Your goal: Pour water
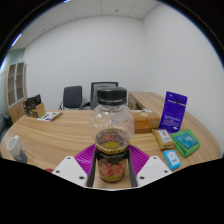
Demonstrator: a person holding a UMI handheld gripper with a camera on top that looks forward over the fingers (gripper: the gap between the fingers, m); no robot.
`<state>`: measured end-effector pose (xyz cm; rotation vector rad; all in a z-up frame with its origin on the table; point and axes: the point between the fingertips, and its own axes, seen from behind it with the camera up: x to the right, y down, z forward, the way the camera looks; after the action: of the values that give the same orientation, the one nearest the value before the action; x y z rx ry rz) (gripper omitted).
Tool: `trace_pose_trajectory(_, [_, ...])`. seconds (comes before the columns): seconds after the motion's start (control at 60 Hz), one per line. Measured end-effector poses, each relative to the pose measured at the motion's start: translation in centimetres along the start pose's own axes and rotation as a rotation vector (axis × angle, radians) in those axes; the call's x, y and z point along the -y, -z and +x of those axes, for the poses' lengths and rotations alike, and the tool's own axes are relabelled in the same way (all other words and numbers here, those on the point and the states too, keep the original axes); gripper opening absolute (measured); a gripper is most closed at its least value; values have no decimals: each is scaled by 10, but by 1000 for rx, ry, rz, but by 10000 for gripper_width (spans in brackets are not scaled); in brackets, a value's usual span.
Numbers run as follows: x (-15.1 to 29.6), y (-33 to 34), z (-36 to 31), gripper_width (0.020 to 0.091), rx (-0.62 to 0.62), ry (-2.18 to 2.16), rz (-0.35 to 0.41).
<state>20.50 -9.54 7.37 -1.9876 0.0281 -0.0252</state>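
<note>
We see one clear jar (pixel 112 135) with a black lid at the centre of the frame, standing upright, its long axis vertical and the lid pointing up. It sits between the two purple pads (pixel 86 155) of our gripper (pixel 112 170), and both pads appear to press against its lower sides, so the gripper holds the jar. The lower part of the jar carries a dark label with yellow. Behind it runs one long wooden table (pixel 60 140). At the right of the frame we count one purple box (pixel 174 111) standing upright, one green box (pixel 186 144) lying flat and one small blue packet (pixel 172 159). Two office chairs (pixel 72 96) stand beyond the table, upper left of centre
</note>
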Motion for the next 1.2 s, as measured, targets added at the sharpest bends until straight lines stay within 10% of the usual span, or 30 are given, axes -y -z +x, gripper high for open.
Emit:
trace_pose_trajectory(0.117, [1, 4, 2, 405, -25, 9, 27])
trace_pose_trajectory(0.7, [120, 106, -80, 404, -419, 767, 107])
trace_pose_trajectory(1.2, [85, 111, -236, 400, -604, 1953, -103])
